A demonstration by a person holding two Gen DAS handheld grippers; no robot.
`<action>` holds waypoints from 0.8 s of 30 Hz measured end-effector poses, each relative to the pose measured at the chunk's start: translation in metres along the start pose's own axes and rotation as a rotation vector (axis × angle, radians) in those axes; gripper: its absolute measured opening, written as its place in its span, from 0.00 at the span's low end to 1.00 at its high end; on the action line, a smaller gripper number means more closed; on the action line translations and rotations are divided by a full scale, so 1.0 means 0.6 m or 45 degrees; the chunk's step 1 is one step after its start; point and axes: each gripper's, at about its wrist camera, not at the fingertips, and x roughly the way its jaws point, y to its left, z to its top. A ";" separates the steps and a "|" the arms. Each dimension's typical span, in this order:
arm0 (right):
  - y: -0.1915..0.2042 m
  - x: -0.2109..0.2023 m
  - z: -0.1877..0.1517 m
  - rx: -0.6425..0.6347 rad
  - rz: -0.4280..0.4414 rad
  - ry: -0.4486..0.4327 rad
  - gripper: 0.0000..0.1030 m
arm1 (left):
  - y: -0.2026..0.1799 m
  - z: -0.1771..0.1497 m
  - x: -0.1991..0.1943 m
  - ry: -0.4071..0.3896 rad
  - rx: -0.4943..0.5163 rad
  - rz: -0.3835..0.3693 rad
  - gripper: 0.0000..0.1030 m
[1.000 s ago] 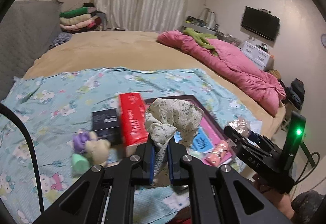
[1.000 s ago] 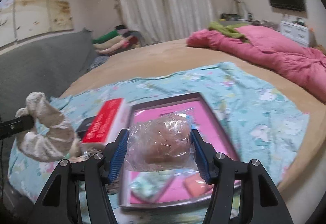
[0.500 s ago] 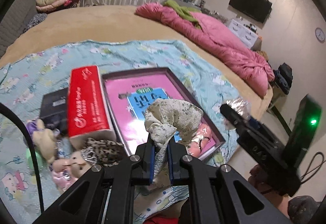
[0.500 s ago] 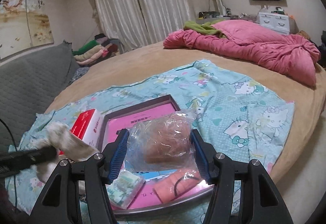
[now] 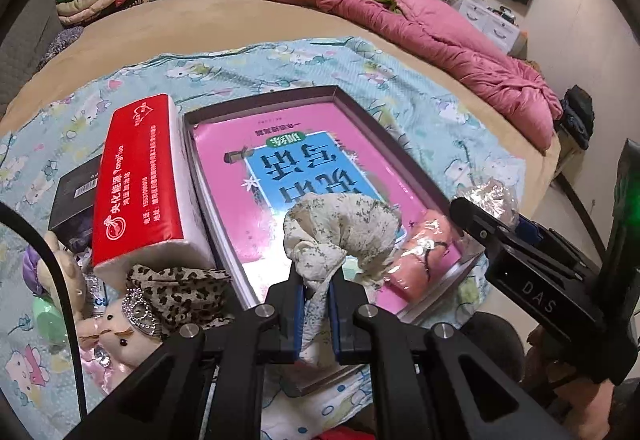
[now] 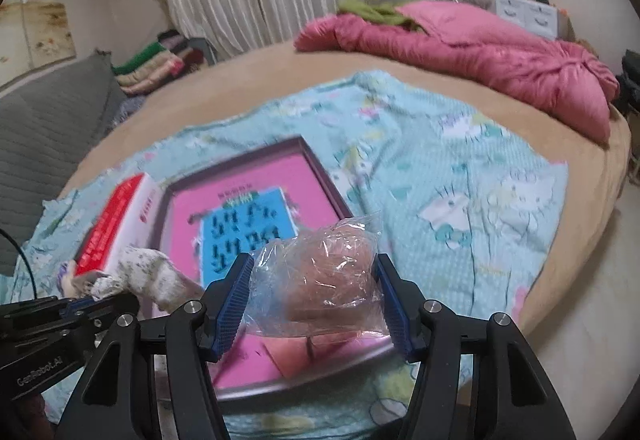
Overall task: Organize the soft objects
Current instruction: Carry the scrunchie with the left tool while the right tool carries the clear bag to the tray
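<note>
My left gripper is shut on a cream floral fabric scrunchie, which hangs over the near end of a shallow box lined with a pink and blue book cover. In the right wrist view my right gripper is shut on a clear plastic bag with a brownish soft item inside, above the box's near right corner. The scrunchie and left gripper show at that view's left. A wrapped pink item lies in the box's near corner.
A red tissue pack lies left of the box, a black box beyond it. Plush toys and a leopard-print cloth sit at near left. A teal cartoon sheet covers the bed; a pink duvet lies far right.
Both grippers have come down and closer over the box, which now fills more of each view. The left one shifted right from above the tissue pack. Both grips are unchanged.
</note>
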 end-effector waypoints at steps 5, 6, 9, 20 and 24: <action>-0.003 0.019 -0.011 -0.035 -0.053 0.050 0.61 | 0.004 -0.004 0.012 0.013 0.001 0.012 0.10; -0.004 0.019 -0.011 -0.035 -0.054 0.050 0.61 | 0.003 -0.004 0.014 0.015 0.001 0.016 0.10; -0.002 0.019 -0.012 -0.046 -0.058 0.042 0.61 | 0.003 -0.005 0.019 0.027 0.009 0.032 0.11; 0.001 0.034 -0.016 -0.061 -0.049 0.087 0.61 | 0.003 -0.004 0.030 0.063 0.019 0.064 0.11; 0.001 0.041 -0.017 -0.067 -0.049 0.103 0.61 | 0.005 -0.004 0.034 0.073 0.015 0.068 0.11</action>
